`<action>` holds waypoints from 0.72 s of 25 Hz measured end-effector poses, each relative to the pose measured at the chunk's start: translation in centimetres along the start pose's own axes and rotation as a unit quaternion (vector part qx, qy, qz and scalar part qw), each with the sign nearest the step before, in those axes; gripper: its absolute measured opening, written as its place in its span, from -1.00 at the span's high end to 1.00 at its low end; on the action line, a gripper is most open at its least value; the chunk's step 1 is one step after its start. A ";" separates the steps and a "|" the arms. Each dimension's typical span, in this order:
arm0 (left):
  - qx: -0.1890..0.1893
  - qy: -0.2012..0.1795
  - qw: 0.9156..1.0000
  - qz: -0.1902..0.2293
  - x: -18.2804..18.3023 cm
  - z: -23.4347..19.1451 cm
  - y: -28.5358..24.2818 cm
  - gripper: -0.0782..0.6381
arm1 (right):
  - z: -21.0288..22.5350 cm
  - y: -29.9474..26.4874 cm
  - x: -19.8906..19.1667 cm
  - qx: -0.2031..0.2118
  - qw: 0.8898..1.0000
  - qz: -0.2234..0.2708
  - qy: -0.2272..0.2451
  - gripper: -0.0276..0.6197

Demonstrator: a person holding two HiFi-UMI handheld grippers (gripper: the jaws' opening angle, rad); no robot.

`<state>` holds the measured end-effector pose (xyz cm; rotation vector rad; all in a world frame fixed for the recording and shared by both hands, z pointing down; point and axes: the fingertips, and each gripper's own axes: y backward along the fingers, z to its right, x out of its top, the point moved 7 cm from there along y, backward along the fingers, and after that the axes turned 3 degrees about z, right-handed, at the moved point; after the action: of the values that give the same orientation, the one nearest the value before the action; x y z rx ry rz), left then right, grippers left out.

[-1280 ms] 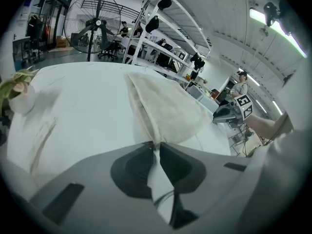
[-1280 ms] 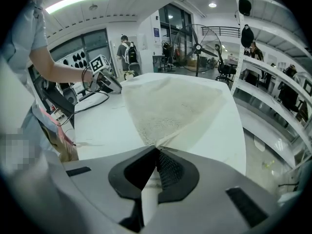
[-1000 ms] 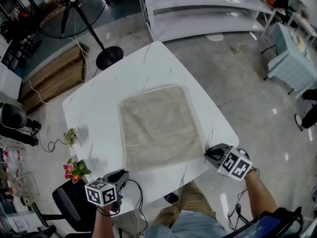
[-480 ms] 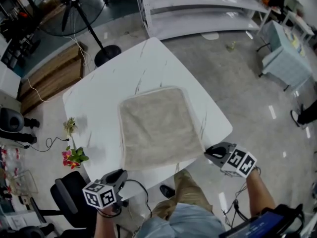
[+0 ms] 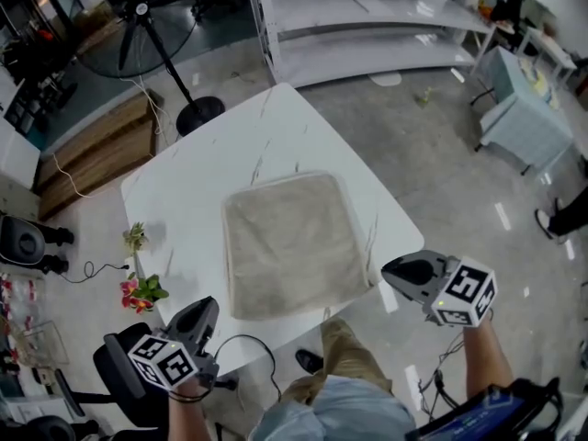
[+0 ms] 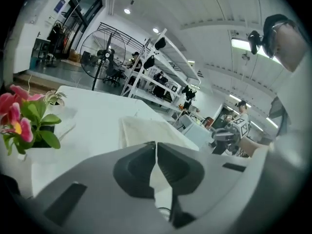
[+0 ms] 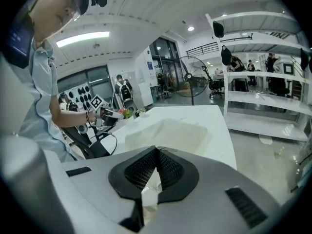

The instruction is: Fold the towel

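Both empty, left claw (image 5: 206, 310) just closed, right claw (image 5: 390, 270) pressed together, towel (image 5: 289, 244), table (image 5: 197, 191), flowers (image 5: 140, 292)

Your towel (image 5: 289, 244) lies spread flat on the white desk (image 5: 197, 186), a beige, roughly square cloth with soft pile, its near edge running close along the desk's edge nearest you.

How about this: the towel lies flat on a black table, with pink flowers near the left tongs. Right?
No, the table is white, not black; the head view shows it. The towel does lie flat on it, with pink flowers near the left tongs.
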<state>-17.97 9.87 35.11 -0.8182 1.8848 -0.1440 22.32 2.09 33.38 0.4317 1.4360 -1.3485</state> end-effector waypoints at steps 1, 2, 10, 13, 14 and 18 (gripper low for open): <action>-0.001 -0.003 1.000 0.001 0.1 -0.1 -0.2 0.73 | 0.1 -0.2 -0.2 -0.002 1.000 -0.005 0.008 0.87; 0.001 -0.009 1.000 -0.002 0.1 -0.1 -0.3 0.73 | 0.1 -0.5 -0.7 -0.006 1.000 -0.016 0.021 0.87; -0.016 -0.052 0.998 -0.012 -2.2 -0.2 -0.5 0.52 | -0.1 -1.2 -4.3 0.012 1.000 -0.019 0.009 0.61; -0.046 -0.083 0.994 -0.051 -4.2 -1.2 -1.4 0.18 | -0.3 -2.0 -5.2 0.025 0.999 -0.022 0.010 0.40; -0.051 -0.094 0.992 -0.064 -5.0 -1.6 -1.6 0.13 | -0.4 -2.4 -5.5 0.028 0.999 -0.024 0.011 0.35; -0.058 -0.124 0.984 -0.110 -6.9 -2.6 -2.7 0.07 | -0.6 -3.5 -6.5 0.034 0.999 -0.030 0.014 0.27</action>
<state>-17.27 11.27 42.76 -1.0742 1.5784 -0.0646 21.60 4.08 40.51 0.4574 1.4391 -1.4471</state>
